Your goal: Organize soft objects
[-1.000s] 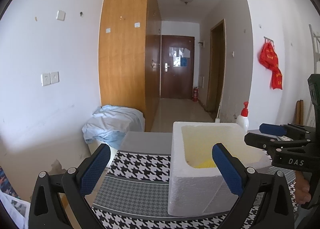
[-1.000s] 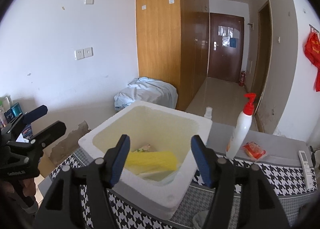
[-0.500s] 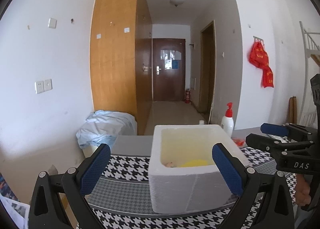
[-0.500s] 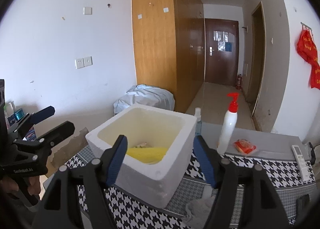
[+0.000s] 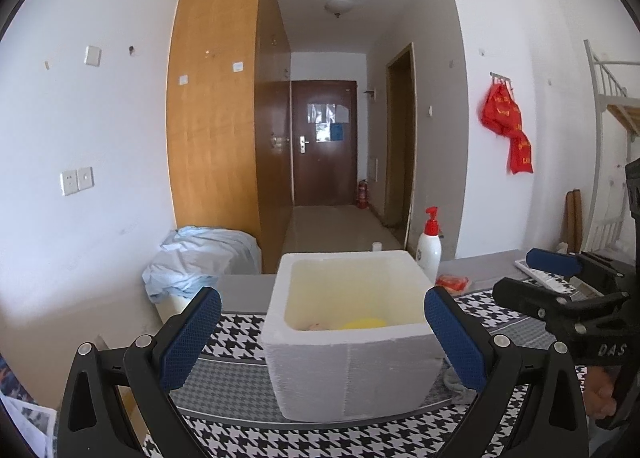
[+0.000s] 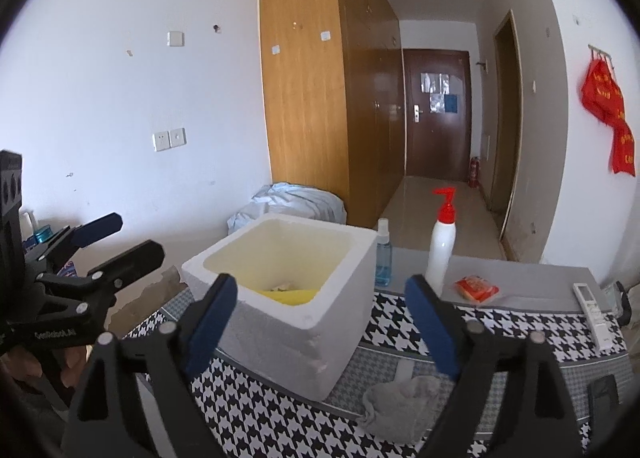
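A white foam box (image 5: 352, 338) (image 6: 288, 298) stands on the houndstooth tablecloth (image 6: 500, 334). Inside it lies a yellow soft thing (image 5: 364, 324) (image 6: 292, 295) with a small pale item beside it. A crumpled grey cloth (image 6: 400, 406) (image 5: 454, 380) lies on the table at the box's right front corner. My left gripper (image 5: 322, 298) is open and empty, short of the box. My right gripper (image 6: 322, 286) has its jaws opening, with nothing between them; the cloth lies below and just ahead of it. Each gripper shows at the edge of the other's view, the right gripper (image 5: 552, 278) and the left gripper (image 6: 120, 238).
Behind the box stand a white pump bottle (image 6: 440, 250) with a red top and a small blue spray bottle (image 6: 383, 262). A red packet (image 6: 478, 288) and a white remote (image 6: 592, 310) lie at the right. A pale blue bundle (image 6: 296, 202) sits by the wardrobe (image 6: 312, 98).
Both views have drawn back from the box, which now looks smaller. The right gripper's jaws have spread wider. The grey cloth has come into the right wrist view.
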